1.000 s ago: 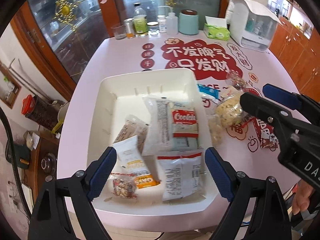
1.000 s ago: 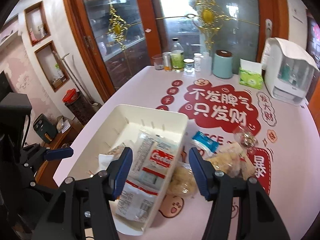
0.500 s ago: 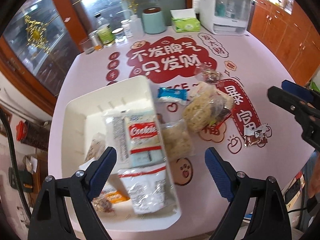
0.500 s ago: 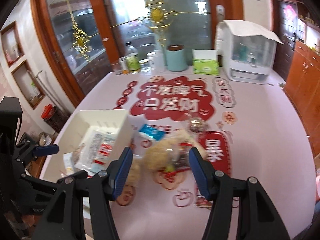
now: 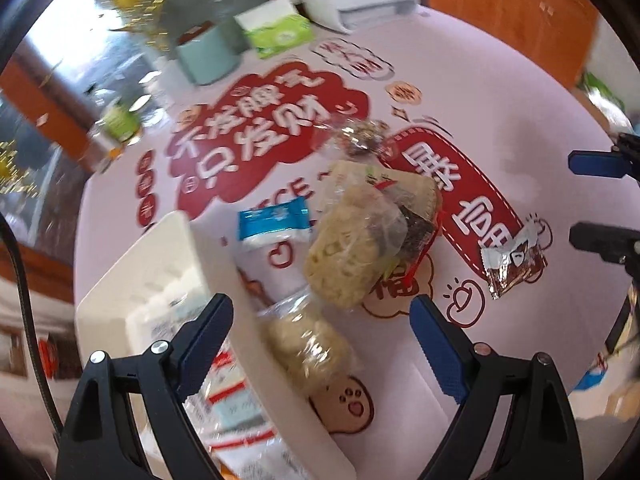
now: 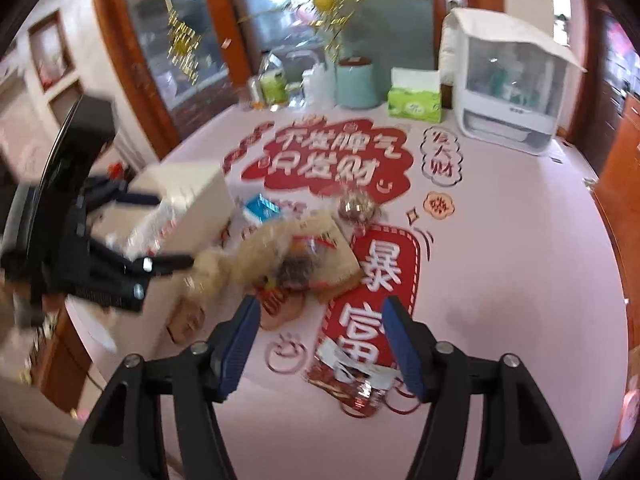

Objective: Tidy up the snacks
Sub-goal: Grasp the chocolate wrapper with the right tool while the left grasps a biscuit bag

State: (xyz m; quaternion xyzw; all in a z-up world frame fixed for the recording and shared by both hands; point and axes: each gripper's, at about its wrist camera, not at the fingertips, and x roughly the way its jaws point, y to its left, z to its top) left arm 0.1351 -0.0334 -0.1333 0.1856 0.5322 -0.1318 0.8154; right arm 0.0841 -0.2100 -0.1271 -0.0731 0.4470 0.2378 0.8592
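A white bin with several packets in it sits at the left of the pink table. Right of it lie a small clear bag of pale snack, a big clear bag of noodles, a blue packet, a clear bag of nuts and a silver-and-brown packet. My left gripper hangs open over the small clear bag, touching nothing. My right gripper has its jaws opening above the silver-and-brown packet, with no pad pressing on it. The right gripper shows at the left wrist view's right edge.
At the table's far side stand a teal canister, a green tissue box, a white appliance and some bottles. Red stickers cover the tabletop. Wooden cabinets lie beyond the right edge. The table's front edge is close below both grippers.
Both grippers have swung right from over the bin to the loose snacks and come lower. The left one has rolled, tilting its view. The right jaws stand slightly wider.
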